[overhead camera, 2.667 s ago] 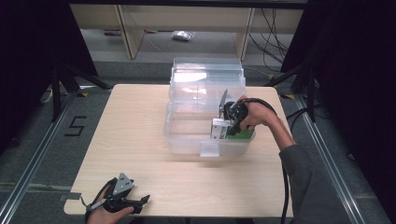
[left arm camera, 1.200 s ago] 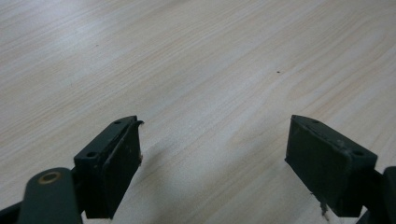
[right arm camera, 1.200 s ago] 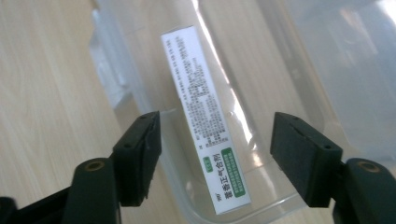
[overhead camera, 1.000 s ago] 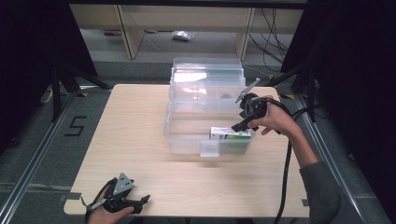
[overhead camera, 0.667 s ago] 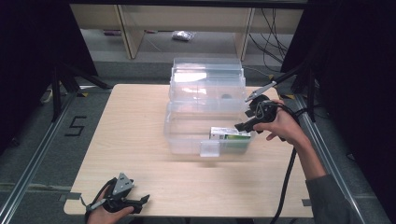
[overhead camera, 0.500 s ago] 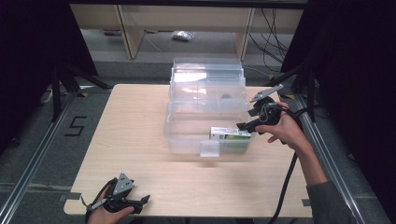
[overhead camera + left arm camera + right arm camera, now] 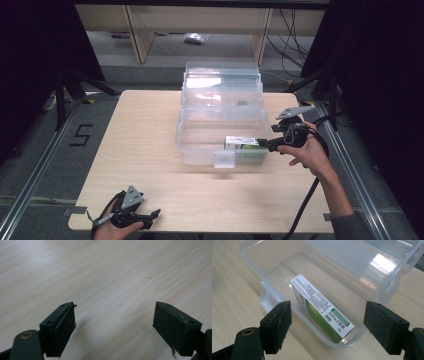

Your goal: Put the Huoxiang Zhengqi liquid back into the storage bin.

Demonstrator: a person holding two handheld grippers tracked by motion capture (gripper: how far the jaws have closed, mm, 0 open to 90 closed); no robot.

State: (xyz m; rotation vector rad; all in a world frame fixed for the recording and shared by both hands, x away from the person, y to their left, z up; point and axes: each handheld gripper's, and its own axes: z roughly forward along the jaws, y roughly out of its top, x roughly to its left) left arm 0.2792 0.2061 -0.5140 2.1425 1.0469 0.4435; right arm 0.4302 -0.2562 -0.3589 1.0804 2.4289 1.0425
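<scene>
Green-white carton (image 7: pixel 322 315): lies flat in clear plastic bin (image 7: pixel 384 293), frame centre. Right gripper (image 7: pixel 325 327): jaws wide, empty, beside bin. Left gripper (image 7: pixel 113 325): wide, empty, lower left. Placement apparently done; lid open.

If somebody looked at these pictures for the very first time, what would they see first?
Probably the clear plastic box in the middle of the wooden table, with a green and white carton lying inside it. Next, the right gripper, open beside the box, and the left gripper, open at the table's near edge.
</scene>
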